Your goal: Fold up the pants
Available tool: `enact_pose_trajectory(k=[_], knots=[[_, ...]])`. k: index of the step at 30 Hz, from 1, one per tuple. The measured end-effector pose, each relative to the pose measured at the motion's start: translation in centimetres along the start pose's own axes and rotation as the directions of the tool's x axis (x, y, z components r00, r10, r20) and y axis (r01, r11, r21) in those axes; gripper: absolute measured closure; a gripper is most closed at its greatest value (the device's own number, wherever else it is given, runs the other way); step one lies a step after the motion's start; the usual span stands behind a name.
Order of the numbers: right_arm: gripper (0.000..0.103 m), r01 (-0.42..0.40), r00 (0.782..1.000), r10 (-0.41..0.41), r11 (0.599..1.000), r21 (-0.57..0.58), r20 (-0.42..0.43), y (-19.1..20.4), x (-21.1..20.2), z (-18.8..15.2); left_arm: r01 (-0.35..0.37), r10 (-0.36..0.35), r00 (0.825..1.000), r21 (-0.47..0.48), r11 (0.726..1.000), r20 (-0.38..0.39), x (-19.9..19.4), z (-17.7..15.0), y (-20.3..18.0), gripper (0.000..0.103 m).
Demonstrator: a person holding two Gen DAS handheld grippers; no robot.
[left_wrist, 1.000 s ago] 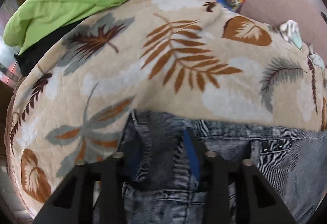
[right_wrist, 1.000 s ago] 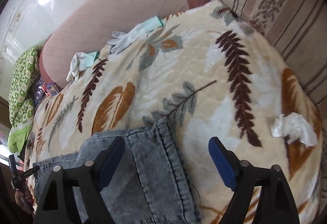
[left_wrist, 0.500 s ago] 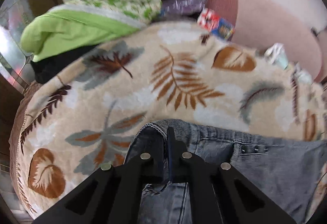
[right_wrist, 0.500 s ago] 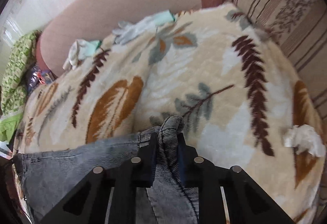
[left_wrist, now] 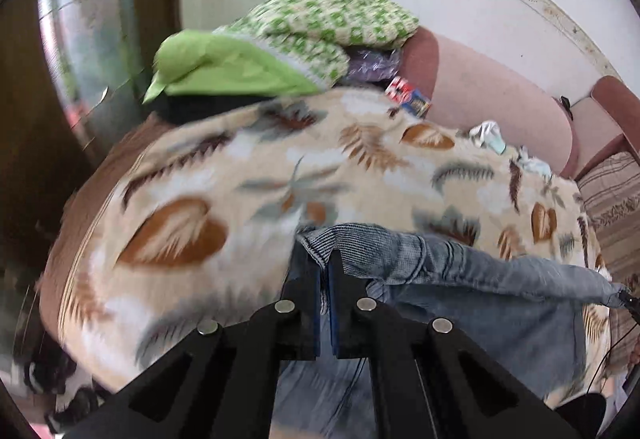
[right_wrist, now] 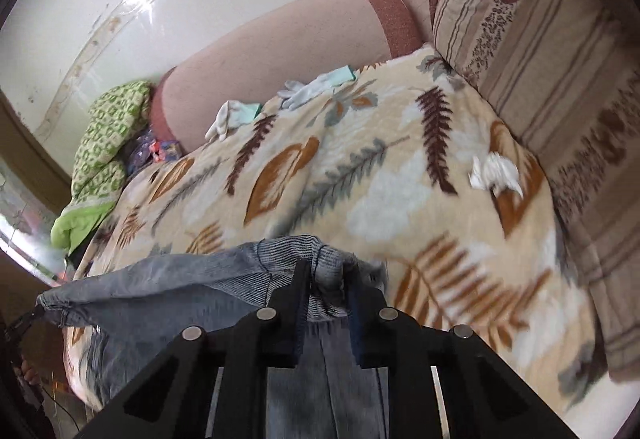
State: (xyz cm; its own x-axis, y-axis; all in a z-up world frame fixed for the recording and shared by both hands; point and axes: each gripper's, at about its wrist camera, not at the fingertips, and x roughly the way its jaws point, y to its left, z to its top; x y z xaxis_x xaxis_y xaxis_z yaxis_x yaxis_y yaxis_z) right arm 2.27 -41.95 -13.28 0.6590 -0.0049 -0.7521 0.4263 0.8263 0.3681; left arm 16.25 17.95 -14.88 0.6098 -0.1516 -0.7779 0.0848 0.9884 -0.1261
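Observation:
Faded blue denim pants (left_wrist: 460, 271) hang lifted over a leaf-patterned blanket (left_wrist: 240, 175) on a sofa. My left gripper (left_wrist: 325, 267) is shut on one corner of the waistband, the fabric pinched between its black fingers. From there the waistband stretches taut to the right, where the other gripper's tip shows at the picture's edge. In the right wrist view my right gripper (right_wrist: 327, 275) is shut on a bunched fold of the pants (right_wrist: 168, 279) at the waistband's other corner. The denim hangs below both grippers, its lower part hidden behind them.
A green quilt pile (left_wrist: 300, 39) and a colourful packet (left_wrist: 408, 97) sit at the sofa's far end. White gloves (right_wrist: 316, 89) lie along the pink backrest (right_wrist: 280, 39). A crumpled white tissue (right_wrist: 494, 173) rests on the blanket near a striped cushion (right_wrist: 540, 39).
Both grippers closed on the waistband corners, then rose and drew back from the sofa. The pants came up off the blanket, stretched between them.

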Motion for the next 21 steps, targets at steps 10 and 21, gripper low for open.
enact_pose_trajectory(k=[10,21], knots=[[0.082,0.076,0.950,-0.077,0.997,-0.016,-0.304,-3.0,1.7,-10.3,-0.160,0.158,0.951,0.015,0.987,-0.265,3.9,-10.1,2.7,0.093],[0.081,0.106,0.974,-0.108,0.994,-0.021,-0.198,-4.9,-3.7,-7.4,-0.200,0.197,0.974,-0.009,0.980,-0.116,-2.3,-8.1,3.4,0.093]])
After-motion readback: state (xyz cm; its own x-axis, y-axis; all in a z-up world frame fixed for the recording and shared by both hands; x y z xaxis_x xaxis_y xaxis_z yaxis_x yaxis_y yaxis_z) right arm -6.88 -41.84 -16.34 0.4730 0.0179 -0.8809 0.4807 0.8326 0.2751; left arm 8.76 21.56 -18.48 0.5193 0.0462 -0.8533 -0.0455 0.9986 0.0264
